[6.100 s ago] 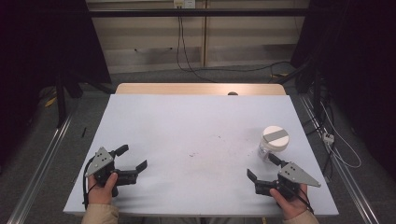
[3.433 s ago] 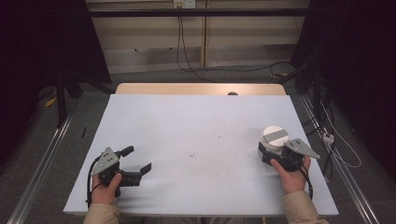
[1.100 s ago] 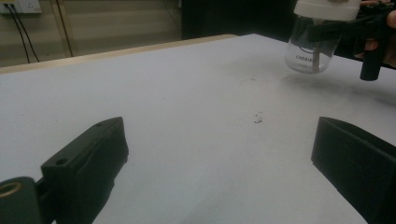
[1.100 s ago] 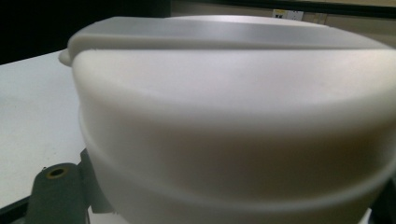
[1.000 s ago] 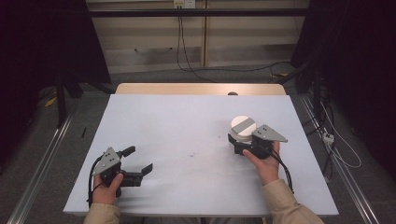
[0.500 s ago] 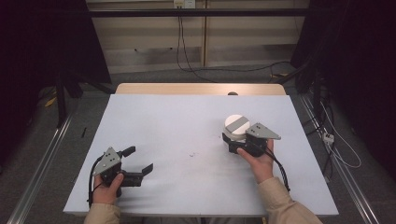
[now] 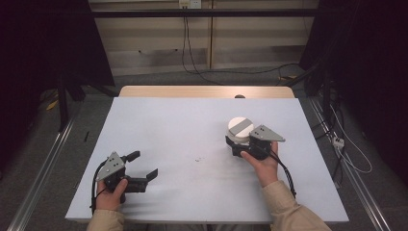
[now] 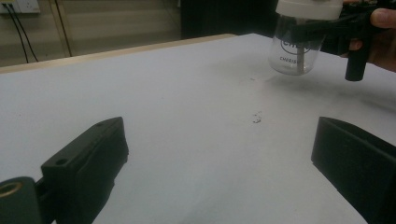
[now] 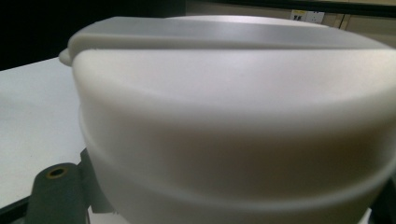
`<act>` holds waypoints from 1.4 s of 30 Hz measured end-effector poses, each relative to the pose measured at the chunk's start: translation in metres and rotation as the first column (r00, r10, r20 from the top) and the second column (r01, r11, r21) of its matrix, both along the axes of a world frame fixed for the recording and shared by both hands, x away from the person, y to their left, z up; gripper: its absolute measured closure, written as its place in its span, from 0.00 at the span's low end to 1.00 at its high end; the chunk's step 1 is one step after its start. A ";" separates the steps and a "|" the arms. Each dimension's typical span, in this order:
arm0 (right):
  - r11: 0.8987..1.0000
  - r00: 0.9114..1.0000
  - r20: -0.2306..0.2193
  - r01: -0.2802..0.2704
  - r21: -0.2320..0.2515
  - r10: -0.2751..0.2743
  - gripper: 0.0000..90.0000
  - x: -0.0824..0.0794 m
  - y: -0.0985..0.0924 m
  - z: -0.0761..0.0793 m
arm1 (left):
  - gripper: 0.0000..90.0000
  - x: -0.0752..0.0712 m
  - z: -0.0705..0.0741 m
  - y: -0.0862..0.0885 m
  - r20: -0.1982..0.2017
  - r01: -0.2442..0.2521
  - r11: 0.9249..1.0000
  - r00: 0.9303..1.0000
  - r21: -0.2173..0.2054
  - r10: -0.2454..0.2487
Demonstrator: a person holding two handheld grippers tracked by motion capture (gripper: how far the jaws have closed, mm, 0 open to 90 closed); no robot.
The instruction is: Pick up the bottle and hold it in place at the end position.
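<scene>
Clear glass jar [image 8: 299,46] with a white lid [image 7: 240,127] is clamped by the right gripper [image 7: 236,145], lifted for carrying, while the left gripper [image 7: 142,166] is held agape.

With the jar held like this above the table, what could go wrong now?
1. The right gripper holds the clear jar just under its white lid, clear of the table; smooth glass may slip.
2. The left gripper rests open, far away, so nothing supports the jar.
</scene>
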State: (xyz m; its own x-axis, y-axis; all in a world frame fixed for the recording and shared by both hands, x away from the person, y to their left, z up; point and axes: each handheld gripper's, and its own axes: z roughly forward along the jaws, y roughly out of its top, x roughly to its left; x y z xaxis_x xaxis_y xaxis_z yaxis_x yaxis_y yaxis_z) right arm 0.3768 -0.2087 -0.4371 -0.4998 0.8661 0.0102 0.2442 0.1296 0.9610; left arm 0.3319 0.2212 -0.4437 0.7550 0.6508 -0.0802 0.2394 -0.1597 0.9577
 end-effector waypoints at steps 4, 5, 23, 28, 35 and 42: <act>1.000 1.000 0.000 -0.004 -0.003 0.004 0.20 0.002 0.003 0.000 | 0.04 0.000 0.000 0.000 -0.002 -0.003 1.000 1.000 -0.003 0.003; 1.000 1.000 -0.002 -0.007 -0.001 0.007 0.20 0.003 0.003 0.000 | 0.04 0.000 0.000 0.001 0.000 -0.003 1.000 1.000 -0.001 0.003; 0.999 0.999 -0.005 -0.033 -0.010 0.033 0.20 0.013 0.019 -0.002 | 0.04 0.000 0.000 0.002 0.000 -0.004 1.000 1.000 -0.006 0.004; 0.999 0.999 -0.004 -0.039 -0.011 0.039 0.20 0.016 0.024 -0.003 | 0.04 0.000 0.000 0.003 0.001 -0.005 1.000 1.000 -0.008 0.005; 0.999 0.999 -0.004 -0.050 -0.012 0.050 0.20 0.019 0.030 -0.003 | 0.04 0.000 0.000 0.003 0.003 -0.004 1.000 1.000 -0.011 0.004; 0.998 0.998 -0.003 -0.064 -0.015 0.064 0.20 0.023 0.037 -0.003 | 0.04 -0.001 0.000 0.003 0.001 -0.009 1.000 1.000 -0.016 0.009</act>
State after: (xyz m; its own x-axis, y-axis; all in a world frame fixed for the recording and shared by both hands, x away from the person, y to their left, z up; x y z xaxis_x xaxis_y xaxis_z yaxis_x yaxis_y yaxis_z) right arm 0.3997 -0.1720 -0.4398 -0.5540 0.8325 -0.0009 0.2377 0.1593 0.9582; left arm 0.3311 0.2245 -0.4436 0.7489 0.6565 -0.0902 0.2403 -0.1421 0.9603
